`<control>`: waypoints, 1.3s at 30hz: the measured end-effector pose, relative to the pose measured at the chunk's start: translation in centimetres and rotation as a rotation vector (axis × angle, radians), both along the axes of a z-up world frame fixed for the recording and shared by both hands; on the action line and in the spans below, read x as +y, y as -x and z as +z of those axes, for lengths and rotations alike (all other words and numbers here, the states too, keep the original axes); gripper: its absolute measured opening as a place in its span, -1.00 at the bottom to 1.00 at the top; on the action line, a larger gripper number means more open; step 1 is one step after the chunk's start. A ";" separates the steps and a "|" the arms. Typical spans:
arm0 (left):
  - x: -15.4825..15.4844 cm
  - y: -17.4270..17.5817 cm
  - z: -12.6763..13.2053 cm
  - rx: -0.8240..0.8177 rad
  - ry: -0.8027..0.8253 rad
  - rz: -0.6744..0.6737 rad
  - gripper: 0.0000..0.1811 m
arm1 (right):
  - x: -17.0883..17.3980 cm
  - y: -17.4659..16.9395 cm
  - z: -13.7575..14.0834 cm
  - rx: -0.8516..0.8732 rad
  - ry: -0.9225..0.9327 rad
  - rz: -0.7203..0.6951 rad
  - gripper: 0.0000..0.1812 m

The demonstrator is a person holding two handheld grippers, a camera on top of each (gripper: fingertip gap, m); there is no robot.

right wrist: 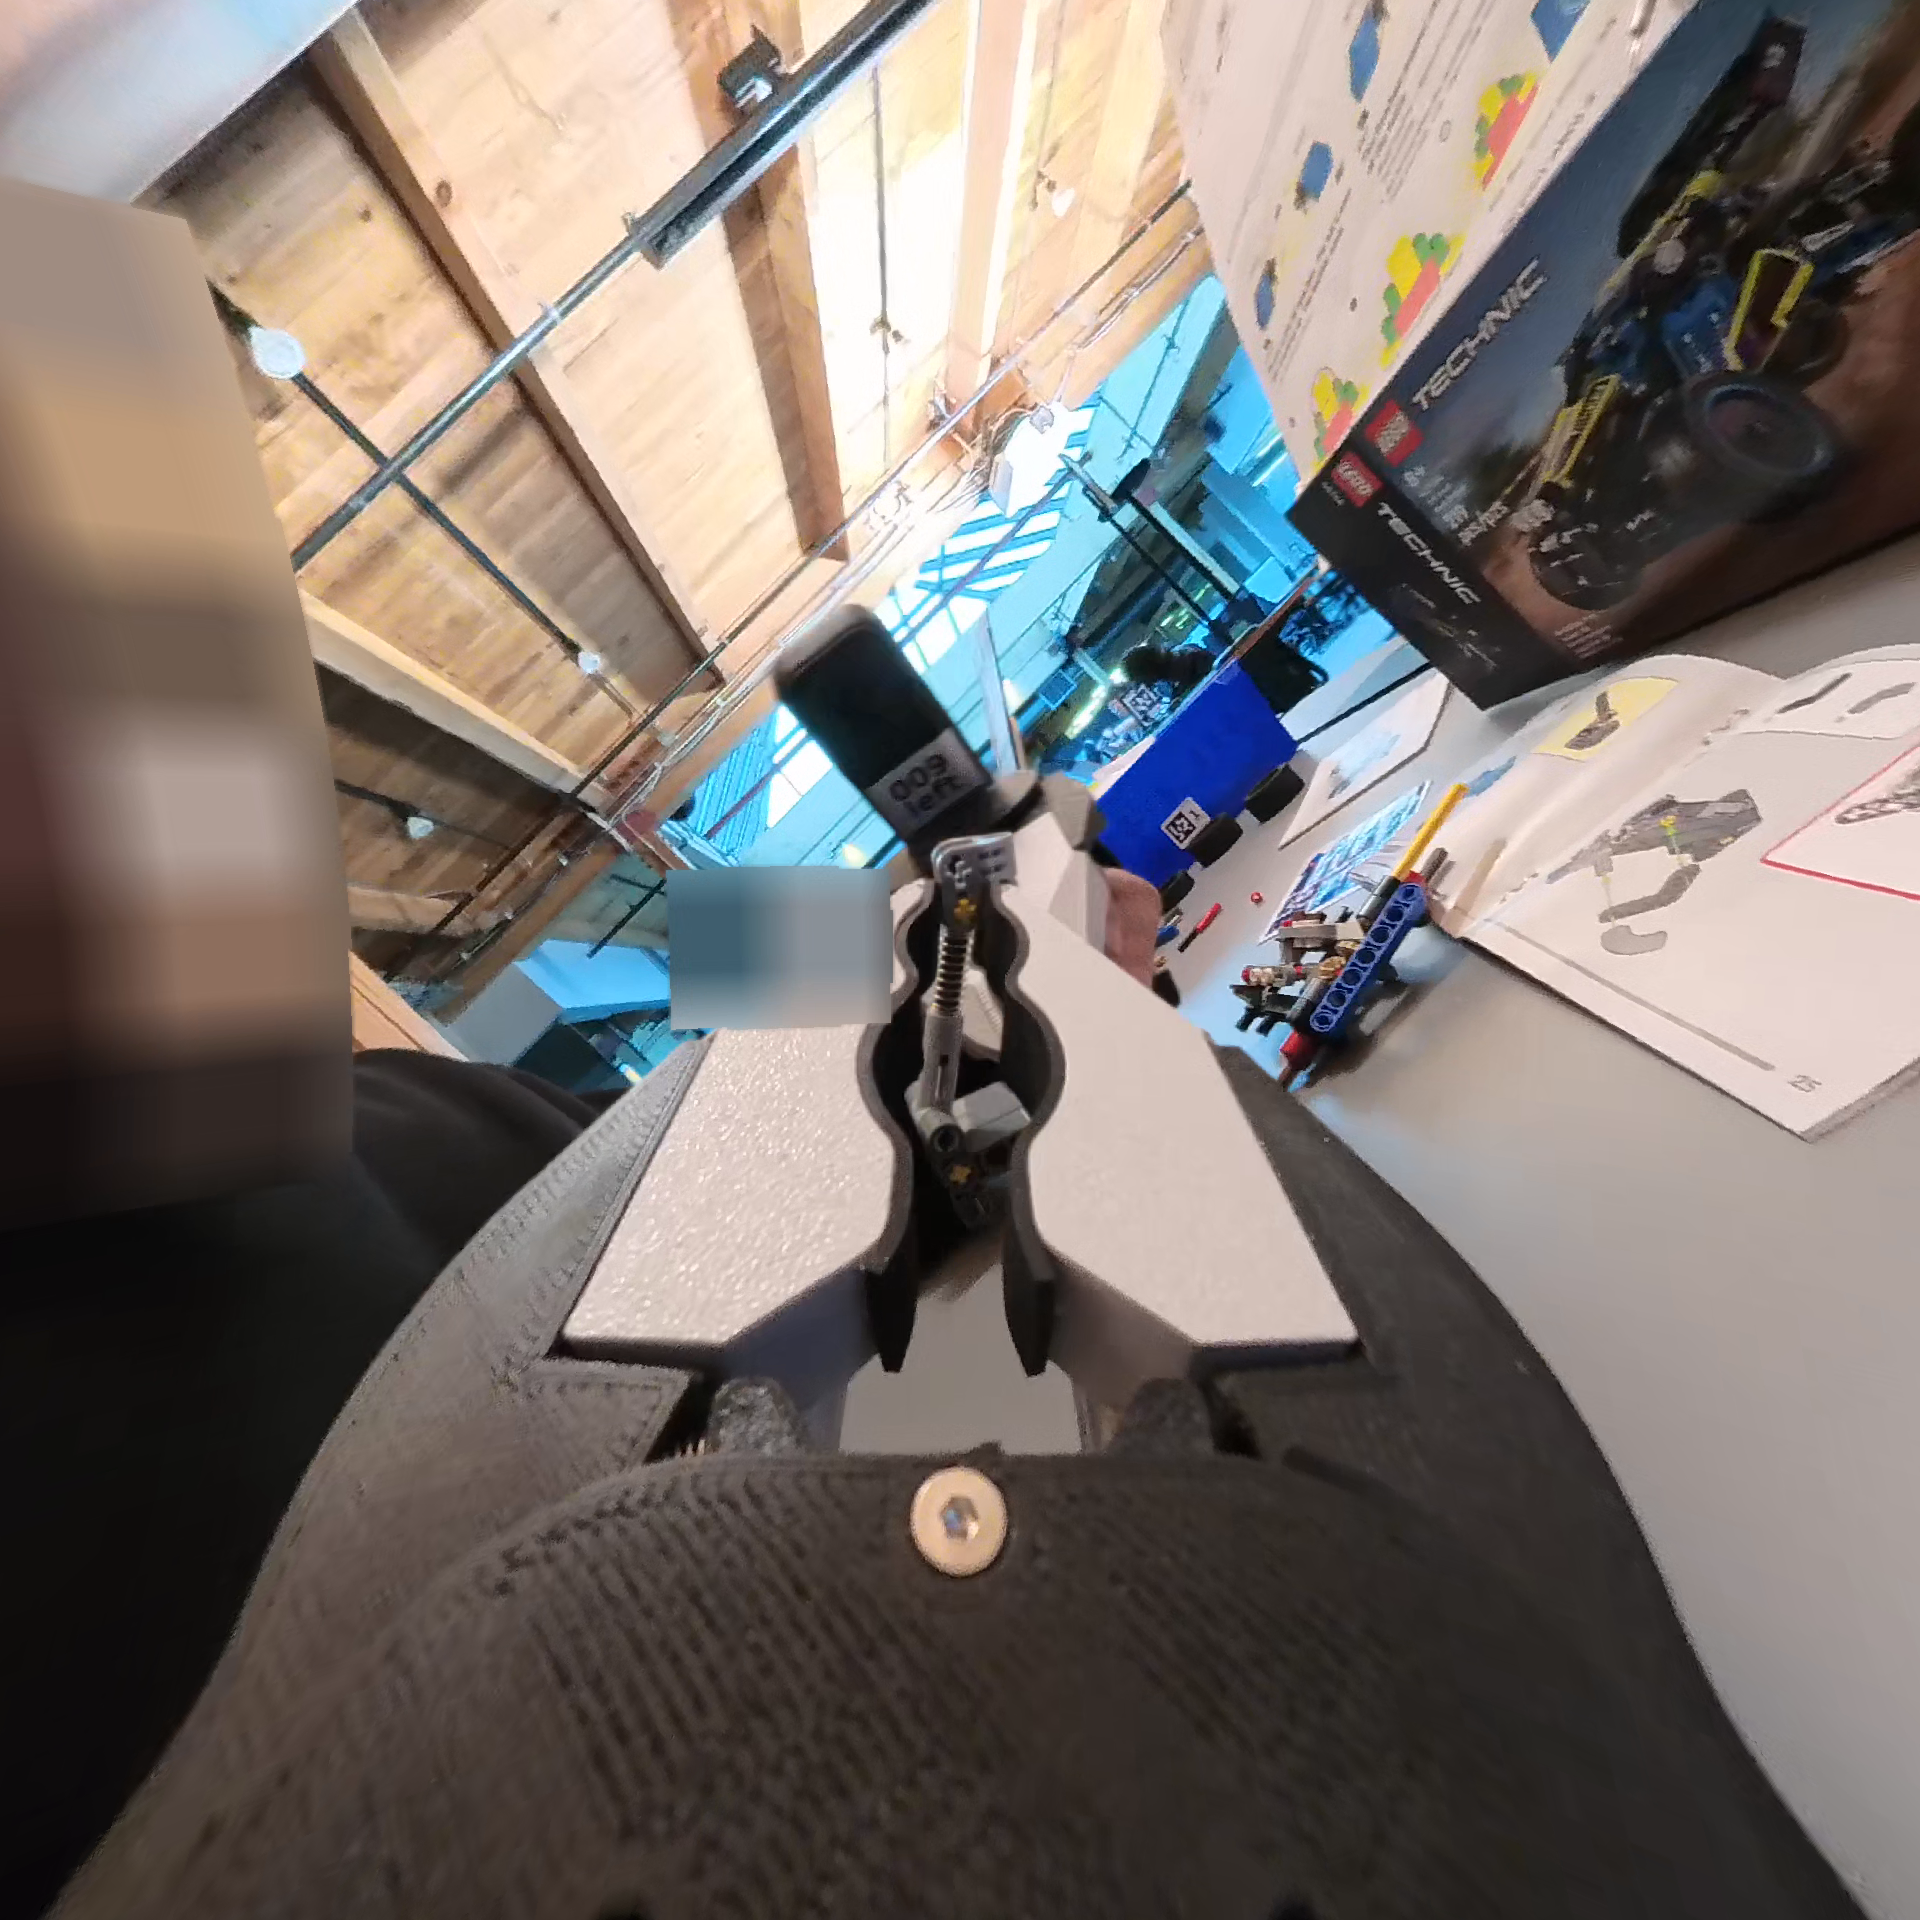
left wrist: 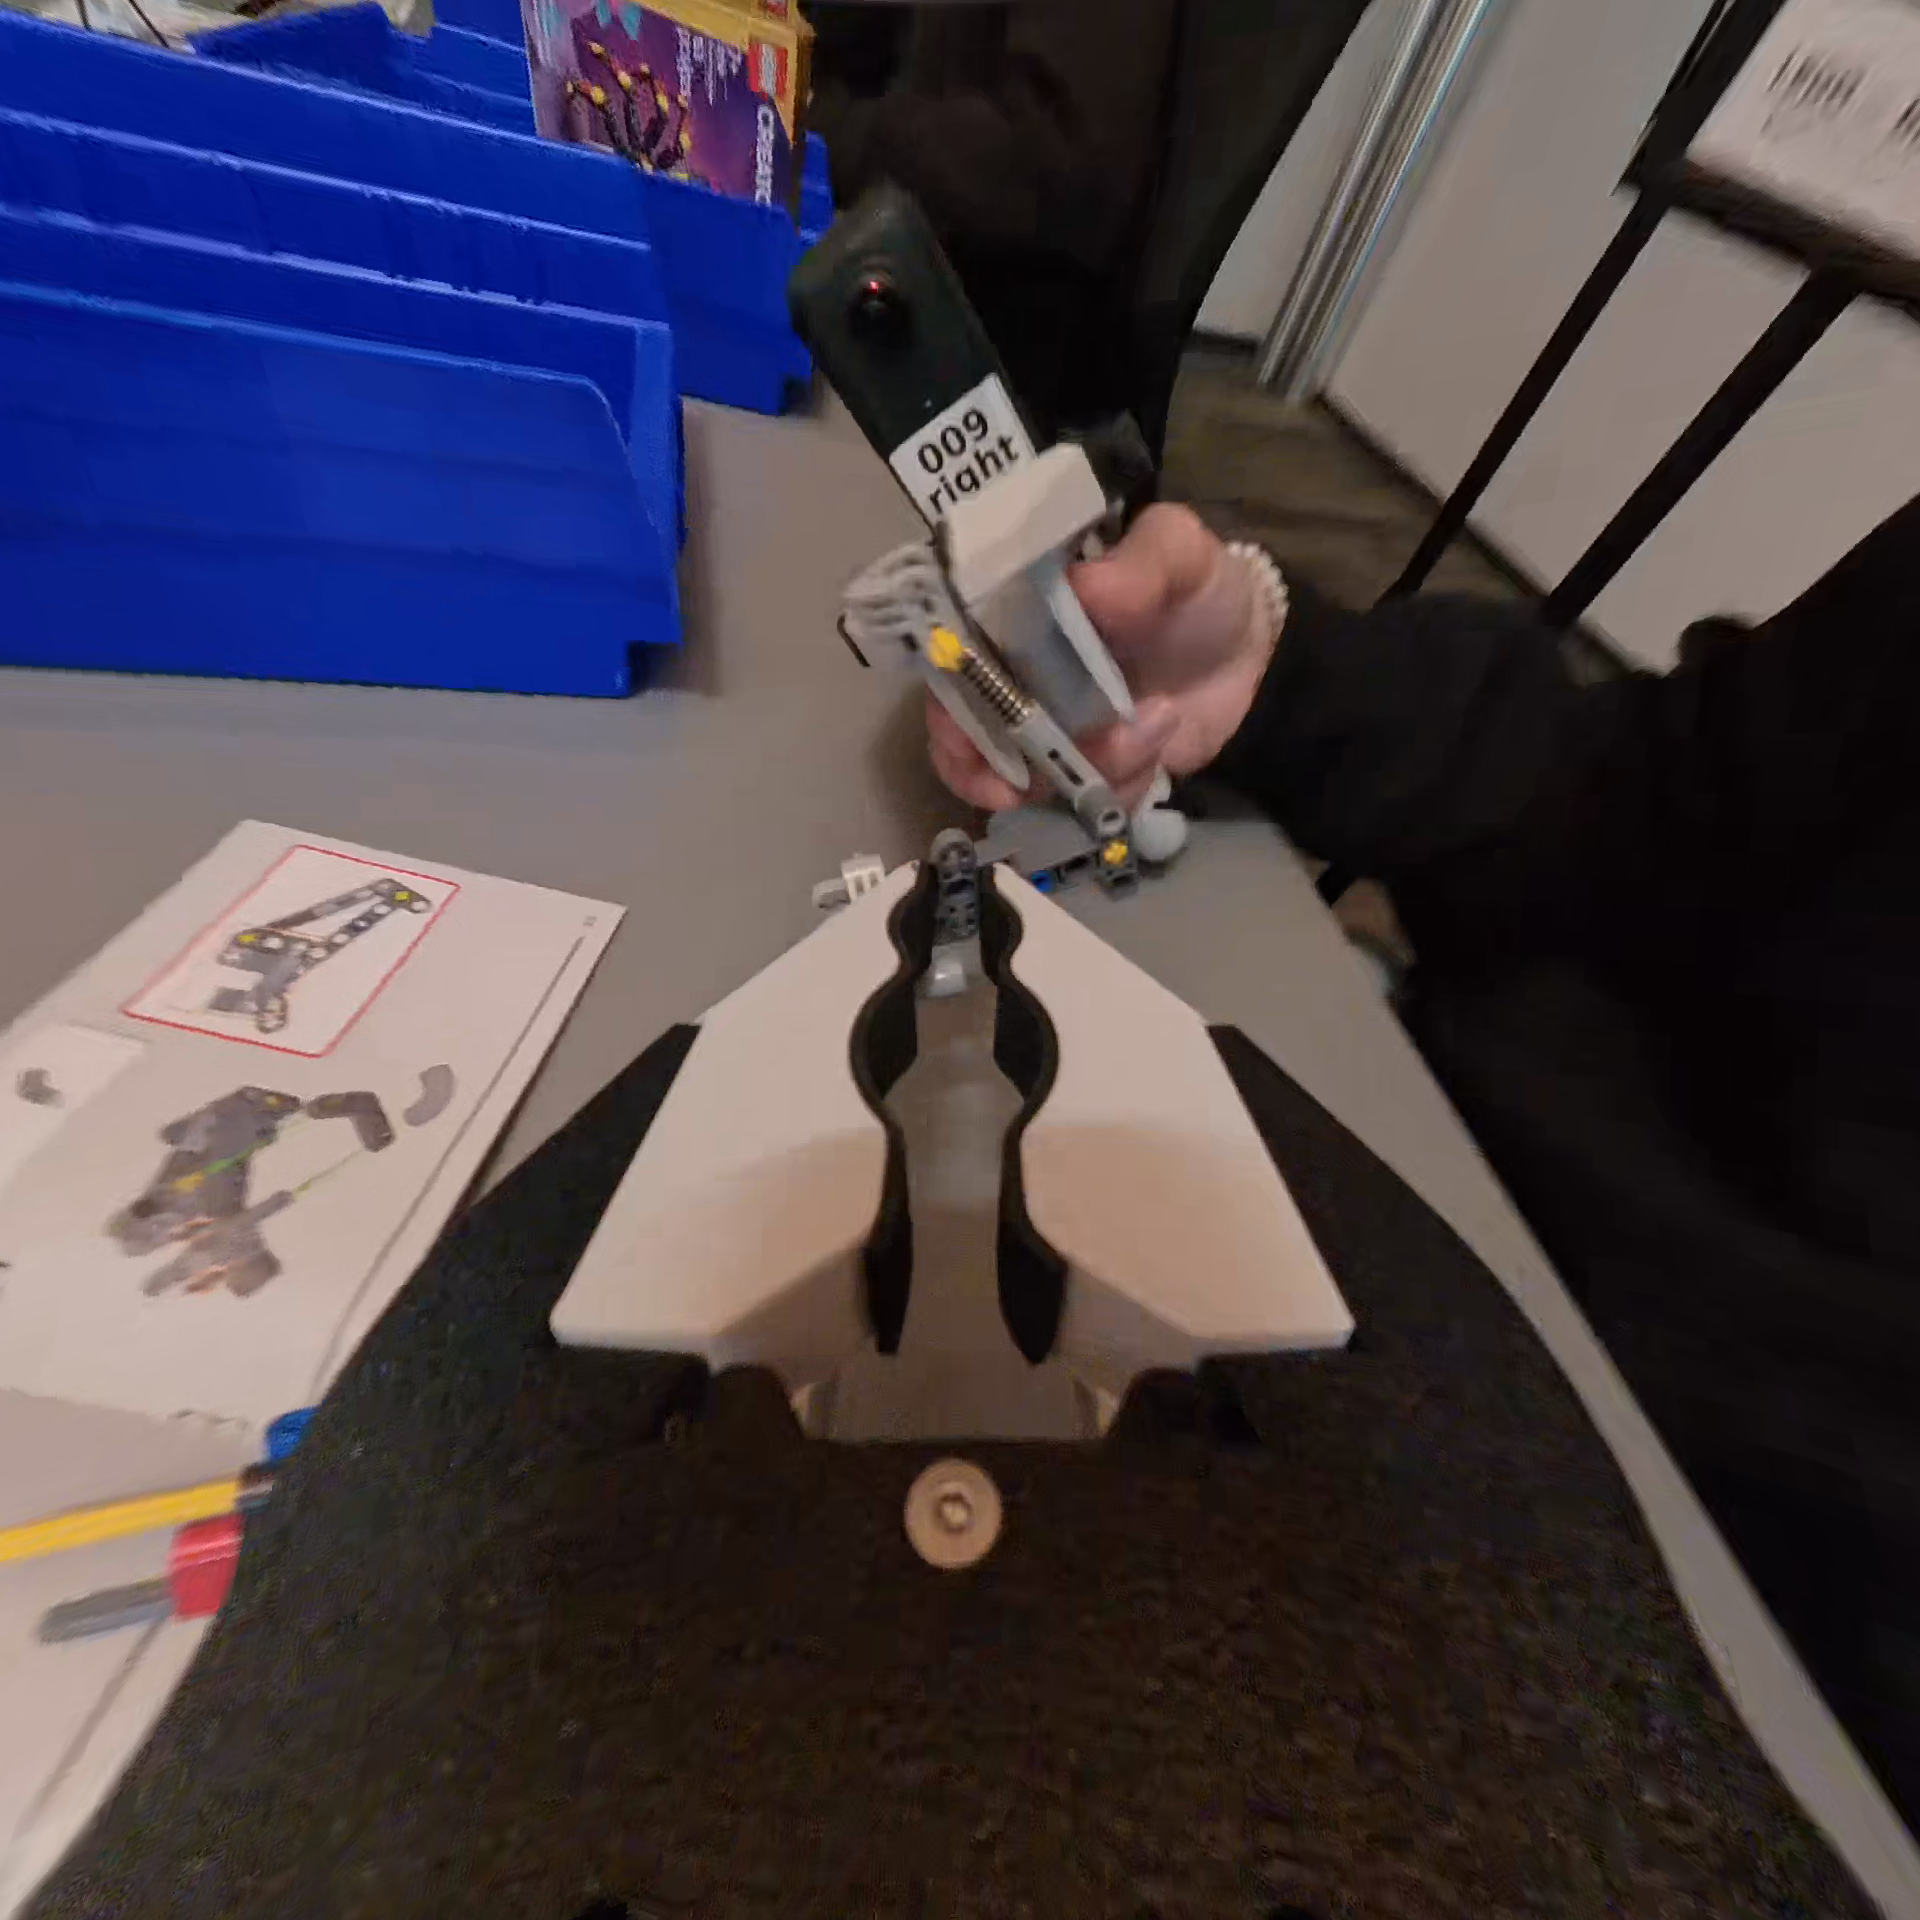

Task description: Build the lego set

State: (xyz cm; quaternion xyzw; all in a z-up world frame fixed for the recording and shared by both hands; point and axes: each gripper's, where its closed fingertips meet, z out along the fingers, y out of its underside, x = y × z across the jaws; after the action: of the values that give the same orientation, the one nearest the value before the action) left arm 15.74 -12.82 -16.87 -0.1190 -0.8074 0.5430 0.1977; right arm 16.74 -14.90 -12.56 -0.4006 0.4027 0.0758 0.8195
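Observation:
My left gripper is shut on a small dark grey holed Lego piece at its fingertips, just above the grey table. My right gripper, held by a hand, is shut on a grey shock-absorber assembly with a metal spring and yellow pins. In the left wrist view the right gripper is raised just beyond my left fingertips, and the assembly hangs down to a grey ball end near the table. Whether the two Lego parts touch is hidden.
Blue bins stand at the left rear, with a purple box behind. An open instruction booklet lies left, also in the right wrist view. Loose parts include a blue beam cluster and a red piece. A Lego box stands behind. About 5 cm separates my left fingertips from my right.

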 end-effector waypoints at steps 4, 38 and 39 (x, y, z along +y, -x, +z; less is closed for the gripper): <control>0.2 -0.4 -0.7 -0.155 -0.005 0.006 -0.95 | 1.0 -0.3 -1.5 0.067 0.116 -0.007 -0.95; -0.2 0.1 -5.8 -0.395 -0.116 -0.016 -0.96 | 0.5 1.1 -7.7 0.318 0.547 -0.026 -0.46; -0.3 -0.2 -5.9 -0.398 -0.121 0.006 -0.96 | 0.4 1.3 -7.9 0.313 0.576 -0.022 -0.45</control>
State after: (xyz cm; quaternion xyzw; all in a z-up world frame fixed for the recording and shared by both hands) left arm 15.89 -13.14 -22.82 -0.2095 -0.8620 0.4598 0.0395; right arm 15.41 -14.46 -20.41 -0.5949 0.5329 0.0105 0.6016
